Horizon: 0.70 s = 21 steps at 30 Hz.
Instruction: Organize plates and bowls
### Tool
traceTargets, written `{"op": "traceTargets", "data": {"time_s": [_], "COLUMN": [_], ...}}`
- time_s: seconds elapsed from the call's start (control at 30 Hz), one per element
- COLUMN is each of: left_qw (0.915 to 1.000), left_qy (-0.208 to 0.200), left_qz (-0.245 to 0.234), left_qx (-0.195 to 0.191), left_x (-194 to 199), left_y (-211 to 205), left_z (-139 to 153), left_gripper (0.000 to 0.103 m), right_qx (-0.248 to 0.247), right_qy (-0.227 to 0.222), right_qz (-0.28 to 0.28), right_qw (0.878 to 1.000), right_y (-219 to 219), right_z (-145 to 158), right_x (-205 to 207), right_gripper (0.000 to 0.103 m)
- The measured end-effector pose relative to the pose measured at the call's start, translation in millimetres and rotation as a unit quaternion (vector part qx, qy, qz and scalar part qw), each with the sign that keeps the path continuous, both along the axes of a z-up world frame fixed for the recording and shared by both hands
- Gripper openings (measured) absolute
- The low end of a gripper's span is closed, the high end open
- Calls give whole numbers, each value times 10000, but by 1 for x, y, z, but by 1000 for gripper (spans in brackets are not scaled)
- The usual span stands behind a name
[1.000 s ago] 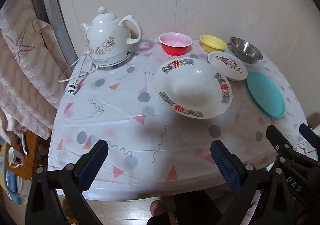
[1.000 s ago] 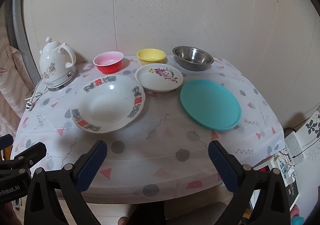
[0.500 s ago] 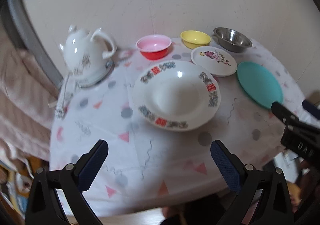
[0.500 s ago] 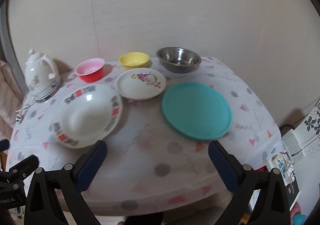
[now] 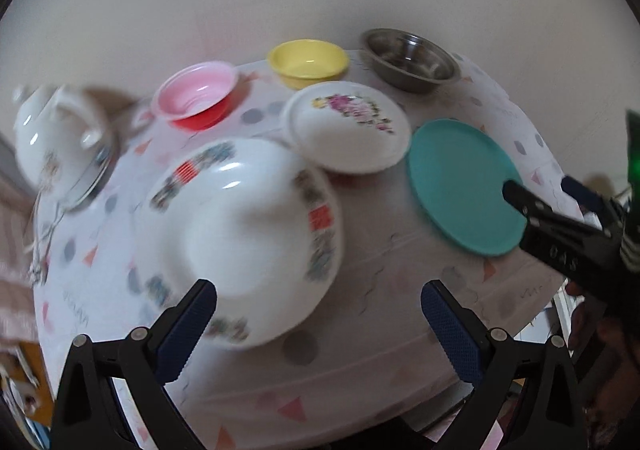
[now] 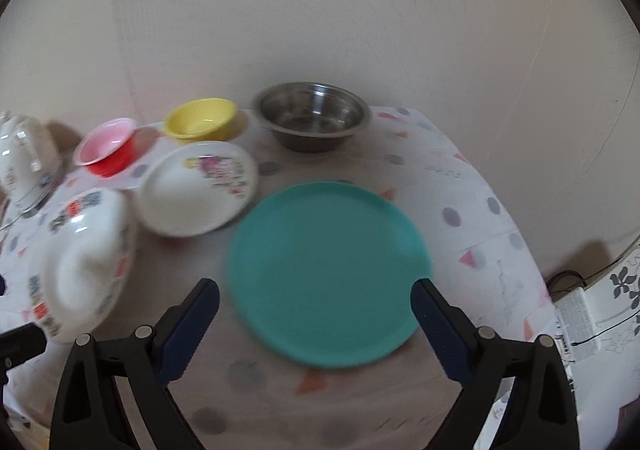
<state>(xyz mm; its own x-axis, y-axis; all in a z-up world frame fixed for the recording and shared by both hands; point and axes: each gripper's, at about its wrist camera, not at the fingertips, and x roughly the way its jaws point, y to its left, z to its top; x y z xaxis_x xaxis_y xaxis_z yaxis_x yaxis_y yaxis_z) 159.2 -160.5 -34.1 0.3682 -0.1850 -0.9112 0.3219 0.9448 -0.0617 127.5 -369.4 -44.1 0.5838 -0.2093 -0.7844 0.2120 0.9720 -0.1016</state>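
Right wrist view showed the right gripper [image 6: 314, 304], jaws spread and empty, lined up on the teal plate [image 6: 328, 274] lying flat on the counter [image 6: 472, 201]. Left gripper [image 5: 318, 308], jaws also spread, faced the big bowl [image 5: 240, 234]. Approach step, apparently; next came pinching a rim.

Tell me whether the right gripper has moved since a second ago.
Yes. The right gripper has advanced toward the teal plate, which now sits between its open fingers, with the steel bowl nearer.
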Motion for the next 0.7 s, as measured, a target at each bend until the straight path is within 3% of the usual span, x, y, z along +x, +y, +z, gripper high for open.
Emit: {"op": "traceTargets", "data": {"time_s": [0.33,0.47,0.7], "left_qw": [9964,9967,9903], "left_qy": [566,517,1066], "left_qz": [-61,-254,-469], "left_qx": [-625,-571,-758], "left_x": [36,39,53], "left_y": [-46,-66,-94], "left_z": [-22,-24,-47], "left_gripper": [103,101,69], "right_qx": [121,233,394], "right_qy": [320,471,692], "right_qz": [-201,-174,-39], "right_qw": [9992,9985,9968], "right_y": [-50,-68,-94], "right_z": [-15,-27,-45], "right_x": [31,39,57], "right_gripper": [98,80,53]}}
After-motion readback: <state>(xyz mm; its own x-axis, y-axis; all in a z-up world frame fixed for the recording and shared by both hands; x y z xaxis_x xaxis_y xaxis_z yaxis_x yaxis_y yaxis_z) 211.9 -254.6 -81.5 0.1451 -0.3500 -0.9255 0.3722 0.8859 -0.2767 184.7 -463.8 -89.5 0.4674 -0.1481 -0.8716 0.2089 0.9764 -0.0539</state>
